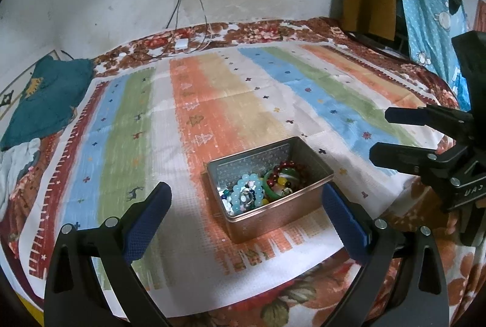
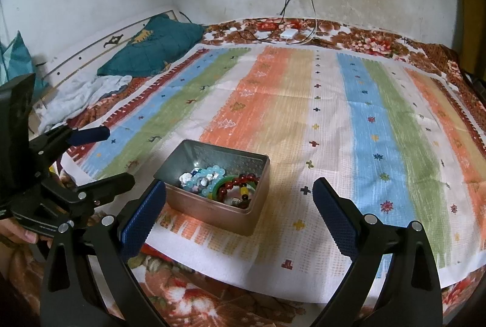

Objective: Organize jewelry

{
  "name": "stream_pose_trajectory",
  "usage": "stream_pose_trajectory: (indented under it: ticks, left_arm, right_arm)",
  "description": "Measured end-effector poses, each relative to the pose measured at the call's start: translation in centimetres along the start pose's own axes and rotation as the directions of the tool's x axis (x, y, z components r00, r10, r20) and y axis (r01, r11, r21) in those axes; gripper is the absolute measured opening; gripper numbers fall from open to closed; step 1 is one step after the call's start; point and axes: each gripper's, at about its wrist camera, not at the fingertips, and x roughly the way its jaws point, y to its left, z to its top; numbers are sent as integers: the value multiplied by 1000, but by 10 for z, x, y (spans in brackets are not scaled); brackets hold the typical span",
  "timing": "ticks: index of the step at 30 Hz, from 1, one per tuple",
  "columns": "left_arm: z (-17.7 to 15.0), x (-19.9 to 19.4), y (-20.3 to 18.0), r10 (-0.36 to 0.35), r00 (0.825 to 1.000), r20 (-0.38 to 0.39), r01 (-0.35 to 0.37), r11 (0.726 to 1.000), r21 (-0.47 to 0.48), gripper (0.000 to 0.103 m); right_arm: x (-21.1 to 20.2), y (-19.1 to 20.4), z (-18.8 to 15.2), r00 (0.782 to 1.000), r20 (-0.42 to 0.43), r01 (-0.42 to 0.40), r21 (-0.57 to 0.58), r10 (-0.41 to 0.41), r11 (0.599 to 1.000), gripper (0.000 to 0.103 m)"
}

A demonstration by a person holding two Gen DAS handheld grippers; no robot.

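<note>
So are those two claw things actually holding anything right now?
No. The left gripper and right gripper are both open with nothing between their pads; the bracelets lie in the metal tin.

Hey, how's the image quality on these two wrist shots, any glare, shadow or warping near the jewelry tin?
Left wrist view: strong fisheye bending at the edges, the tin sharp, a dim sheen on its inner wall, soft shadow on the striped cloth to its right. Right wrist view: same curved edges and dark corners, the beads readable, the left gripper at the left edge dark and underlit.
</note>
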Motion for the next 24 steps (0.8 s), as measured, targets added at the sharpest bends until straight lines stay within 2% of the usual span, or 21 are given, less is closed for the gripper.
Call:
stream_pose_trajectory:
  ticks: [24]
  left_arm:
    - [-1, 3, 1, -3, 1000, -13, 2, 1000, -24, 97]
  right_arm:
    - [2, -3, -2, 1000, -9, 5, -9, -5, 1000, 98]
